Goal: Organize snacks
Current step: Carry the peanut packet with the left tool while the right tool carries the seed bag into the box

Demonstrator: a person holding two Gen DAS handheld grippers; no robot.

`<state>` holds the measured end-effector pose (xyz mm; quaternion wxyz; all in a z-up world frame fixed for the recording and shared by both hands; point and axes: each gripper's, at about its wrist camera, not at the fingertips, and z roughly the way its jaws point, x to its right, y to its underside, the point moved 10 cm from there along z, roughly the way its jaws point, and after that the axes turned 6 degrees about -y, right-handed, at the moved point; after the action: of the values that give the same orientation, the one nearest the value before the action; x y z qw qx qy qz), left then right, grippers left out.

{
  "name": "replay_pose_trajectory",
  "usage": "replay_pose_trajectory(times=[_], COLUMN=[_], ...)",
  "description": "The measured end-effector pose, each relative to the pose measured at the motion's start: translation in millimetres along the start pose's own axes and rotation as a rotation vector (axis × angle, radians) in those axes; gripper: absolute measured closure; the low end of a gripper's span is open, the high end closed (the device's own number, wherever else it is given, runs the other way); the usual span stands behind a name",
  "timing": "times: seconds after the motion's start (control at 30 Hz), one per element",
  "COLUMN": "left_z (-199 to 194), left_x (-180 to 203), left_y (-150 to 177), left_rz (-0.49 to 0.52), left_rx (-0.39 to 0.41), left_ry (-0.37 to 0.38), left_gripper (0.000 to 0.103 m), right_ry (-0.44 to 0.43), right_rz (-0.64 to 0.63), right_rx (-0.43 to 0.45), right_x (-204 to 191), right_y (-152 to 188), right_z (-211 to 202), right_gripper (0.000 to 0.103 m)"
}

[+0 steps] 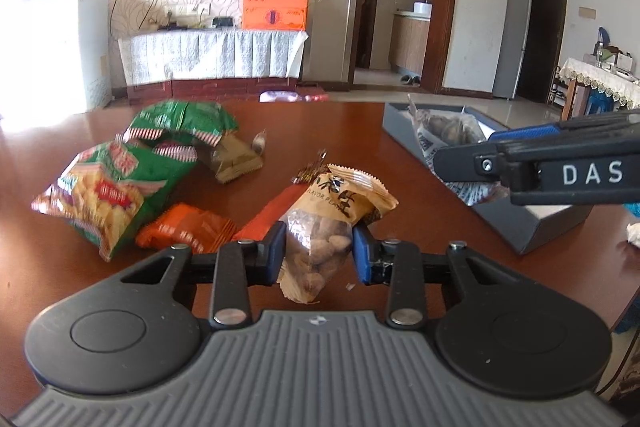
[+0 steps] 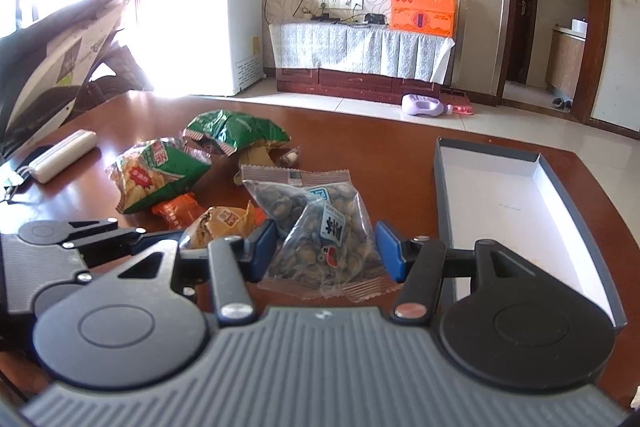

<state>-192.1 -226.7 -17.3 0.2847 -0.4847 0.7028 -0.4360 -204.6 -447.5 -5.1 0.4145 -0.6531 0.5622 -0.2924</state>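
My left gripper (image 1: 320, 251) is shut on a tan peanut packet (image 1: 340, 199), its blue pads pinching the clear lower half just above the brown table (image 1: 340, 131). My right gripper (image 2: 326, 247) is shut on a clear packet of dark seeds (image 2: 320, 219), held between both pads. In the left wrist view this right gripper (image 1: 464, 151) reaches in from the right, with the seed packet (image 1: 444, 131) over the open grey box (image 1: 540, 227). The box (image 2: 500, 155) shows a white, bare floor in the right wrist view. The peanut packet (image 2: 224, 223) also shows there, at the left.
Loose snacks lie on the table's left half: two green bags (image 1: 108, 187) (image 1: 184, 119), an orange packet (image 1: 188, 227) and a brown packet (image 1: 236, 159). A white case (image 2: 64, 155) rests near the far left edge. The box stands along the right side.
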Motion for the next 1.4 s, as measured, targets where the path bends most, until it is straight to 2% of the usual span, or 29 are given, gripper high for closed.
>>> replay_pose_trajectory(times=[0.47,0.9,1.4], left_z=[5.3,27.0,79.0], left_x=[60.2,133.0,175.7], left_y=[-35.9,-63.8,-82.0], left_rz=[0.064,0.101,0.124], left_rx=[0.029,0.058,0.073], left_ry=[0.043,0.121,0.164], left_gripper=[0.063,0.063,0.063], right_ry=[0.081,0.192,0.272], right_rz=[0.081,0.2,0.232], right_rx=[0.075,0.107,0.041], right_x=[54.3,118.7,157.2], right_y=[-5.7,5.4,18.8], right_z=[-38.8,-55.8,-25.7], right_gripper=[0.045,0.045,0.045])
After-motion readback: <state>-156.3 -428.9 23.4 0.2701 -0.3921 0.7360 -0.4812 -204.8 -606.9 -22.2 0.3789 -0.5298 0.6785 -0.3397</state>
